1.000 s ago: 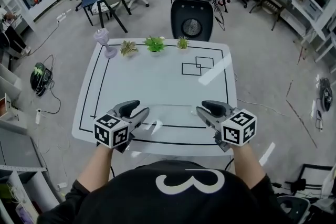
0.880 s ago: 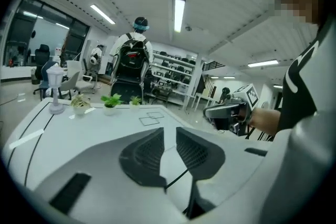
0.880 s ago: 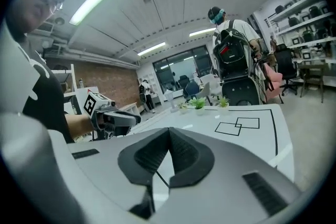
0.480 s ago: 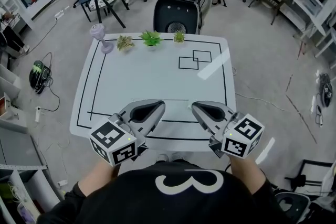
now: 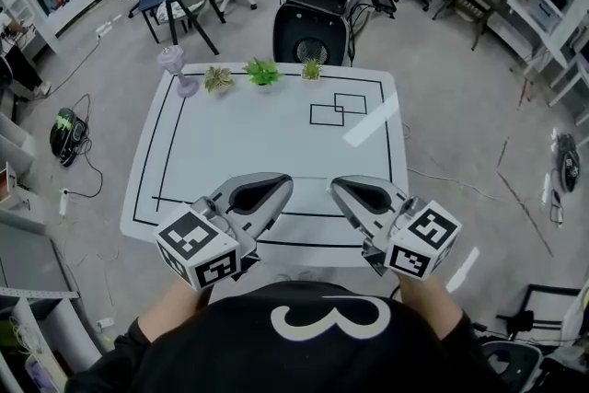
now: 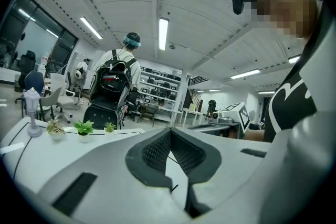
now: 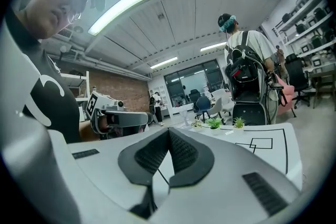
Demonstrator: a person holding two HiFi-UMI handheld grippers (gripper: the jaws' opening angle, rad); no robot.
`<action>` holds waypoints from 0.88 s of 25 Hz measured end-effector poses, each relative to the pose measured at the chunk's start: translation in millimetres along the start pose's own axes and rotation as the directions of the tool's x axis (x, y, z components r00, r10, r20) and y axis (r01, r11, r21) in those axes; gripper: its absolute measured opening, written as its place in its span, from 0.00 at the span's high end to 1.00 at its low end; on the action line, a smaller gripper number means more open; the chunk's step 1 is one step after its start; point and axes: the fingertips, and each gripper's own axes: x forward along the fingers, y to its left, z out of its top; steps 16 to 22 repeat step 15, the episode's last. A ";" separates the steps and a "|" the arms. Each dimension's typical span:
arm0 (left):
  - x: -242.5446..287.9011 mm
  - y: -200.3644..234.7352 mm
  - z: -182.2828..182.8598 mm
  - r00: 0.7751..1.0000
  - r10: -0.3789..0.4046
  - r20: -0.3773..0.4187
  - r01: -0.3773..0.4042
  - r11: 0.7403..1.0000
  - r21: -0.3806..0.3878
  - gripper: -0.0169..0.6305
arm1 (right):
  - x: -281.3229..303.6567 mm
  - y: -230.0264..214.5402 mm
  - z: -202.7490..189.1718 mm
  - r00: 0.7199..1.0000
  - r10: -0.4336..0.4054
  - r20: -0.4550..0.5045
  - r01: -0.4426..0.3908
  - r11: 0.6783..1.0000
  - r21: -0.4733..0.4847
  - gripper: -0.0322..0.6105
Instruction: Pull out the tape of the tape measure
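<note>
Holds left gripper (image 5: pixel 274 188) and right gripper (image 5: pixel 347 189) side by side above the near edge of the table (image 5: pixel 258 143), jaws of both pressed together on nothing. Finds no tape measure in any view. Farther back, along the far edge: three small plants (image 5: pixel 262 73), perhaps a lilac dumbbell (image 5: pixel 177 69).

A white table (image 5: pixel 267 152) stands here, with a black line (image 5: pixel 394 138) drawn round its top. A bright green plant (image 5: pixel 263 73) in a little pot sits at the far edge. Just left of it is a paler plant (image 5: pixel 218 79), and further left a light purple thing (image 5: pixel 175 69) (like a small dumbbell on its end). Just right is a tiny plant (image 5: pixel 312 69). Nearer, to the right, two black squares (image 5: pixel 337 109) overlap.
</note>
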 end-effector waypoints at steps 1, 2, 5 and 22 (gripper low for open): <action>0.2 -2.4 1.4 1.000 -0.007 0.001 0.007 1.000 0.011 0.96 | -0.7 0.5 1.2 1.000 0.002 0.001 -0.002 1.000 -0.009 0.95; 0.3 -4.5 2.5 1.000 -0.013 -0.001 0.013 1.000 0.023 0.96 | -1.3 1.2 2.8 1.000 0.006 0.004 -0.006 1.000 -0.016 0.95; -1.0 -5.9 4.3 1.000 -0.015 -0.005 0.015 0.999 0.032 0.96 | -0.7 3.1 7.7 1.000 0.018 0.017 -0.018 1.000 -0.019 0.95; -8.3 -4.3 9.6 1.000 -0.008 0.008 0.008 0.999 0.035 0.96 | -1.6 8.9 17.3 0.999 0.020 0.025 -0.018 0.998 -0.058 0.95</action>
